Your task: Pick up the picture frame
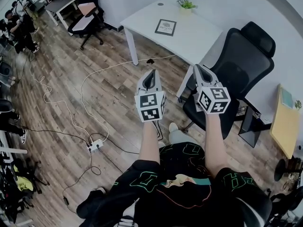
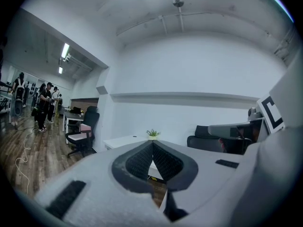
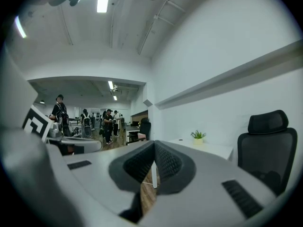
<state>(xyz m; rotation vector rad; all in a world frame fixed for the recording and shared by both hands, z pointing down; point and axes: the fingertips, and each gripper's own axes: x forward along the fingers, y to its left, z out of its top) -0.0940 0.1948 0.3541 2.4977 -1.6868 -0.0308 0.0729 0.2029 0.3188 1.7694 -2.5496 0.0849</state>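
Observation:
The picture frame [image 1: 165, 27], dark-edged with a pale print, lies flat on the white table [image 1: 199, 37] ahead of me. Both grippers are held level over the wooden floor, short of the table's near edge and well apart from the frame. The left gripper [image 1: 152, 73] is shut with nothing in it, its ribbed pads pressed together [image 2: 152, 144]. The right gripper [image 1: 198, 68] is also shut and empty [image 3: 154, 144], close to the table leg. Neither gripper view shows the frame; each shows only the table edge and the small plant [image 2: 152, 133] [image 3: 198, 135].
A potted plant [image 1: 186, 4] stands at the table's far edge. A black office chair [image 1: 239, 67] sits right of the right gripper. Cables and a power strip [image 1: 95, 145] lie on the floor at left. Another desk with a chair [image 1: 87, 20] and people [image 1: 19, 22] are far left.

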